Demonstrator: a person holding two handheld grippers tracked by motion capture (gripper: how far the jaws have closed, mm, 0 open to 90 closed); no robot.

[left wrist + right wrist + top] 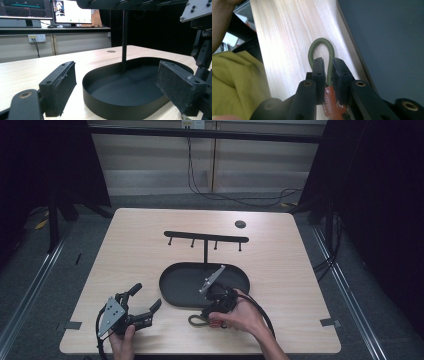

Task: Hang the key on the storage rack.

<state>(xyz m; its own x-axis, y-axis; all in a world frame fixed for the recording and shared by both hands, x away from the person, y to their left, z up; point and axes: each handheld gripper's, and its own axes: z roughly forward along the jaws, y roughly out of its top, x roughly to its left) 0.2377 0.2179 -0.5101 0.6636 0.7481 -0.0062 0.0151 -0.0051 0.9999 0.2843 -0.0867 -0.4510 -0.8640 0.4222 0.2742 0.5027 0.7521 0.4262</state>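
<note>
Right gripper view: the right gripper (327,66) pinches an olive-green braided cord loop (322,48) with an orange tag (329,98), at the near edge of the pale wooden table (280,255).
The cord looks light and limp, best gripped near the tag; the left gripper (145,301) rests unclenched, left of the black oval metal tray (100,100).

An olive-green cord loop (322,53) with an orange-red tag (329,100) at its base lies on the wooden table near the front edge, just in front of the black oval tray. Its braided loop, bent in a narrow arch, projects beyond the jaws pinching the cord just above the tag.
</note>
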